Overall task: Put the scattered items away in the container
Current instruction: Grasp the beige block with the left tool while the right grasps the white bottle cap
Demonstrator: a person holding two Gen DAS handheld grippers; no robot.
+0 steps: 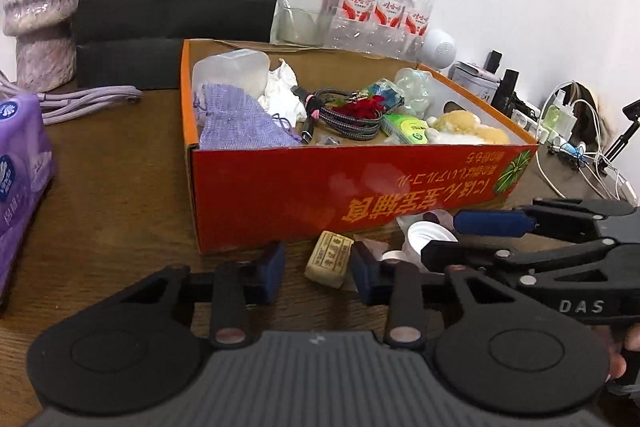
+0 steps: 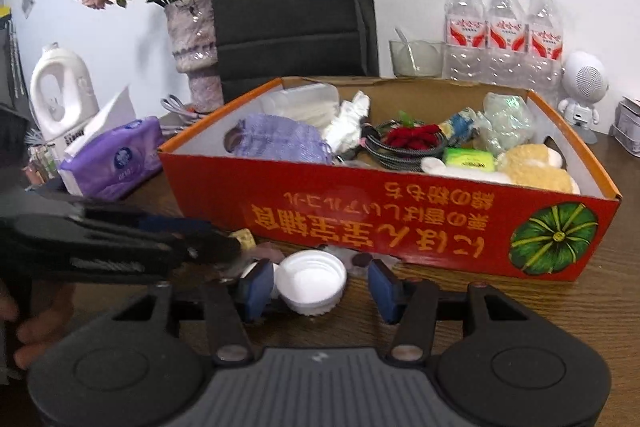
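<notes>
- Two small items at least lie loose on the brown wooden counter (image 2: 520, 307), just in front of the red-and-orange cardboard box (image 2: 400, 223): a tan printed wrapped block (image 1: 330, 259) and a white plastic screw cap (image 2: 312, 281), open side up. Some smaller bits lie beside them, too blurred to name.
- Box is already well filled: lilac knit pouch (image 2: 280, 141), braided cable coil (image 2: 400, 149), yellow plush toy (image 2: 532, 167), crumpled white tissue (image 2: 346, 119).
- Left gripper (image 1: 318, 273): blue-padded fingers (image 1: 274, 265) partly spread, bracketing the tan block. A gap shows on the left side; on the right the pad sits close, contact not clear. Not pinched yet, by my reading.
- Right gripper (image 2: 320, 289): fingers partly spread either side of the white cap. The left pad is touching or nearly so, the right pad stands clear.
- Judgement: the step in hand is a double pick, one item per gripper.
- To do it well: centre each item between the pads before closing, so neither skids across the wood.
- The cap is rigid and slick. Grip across its rim and close gently, or it may pop out.
- The two grippers sit close together. Lift straight up, clear the near wall, then release over a free patch.
</notes>
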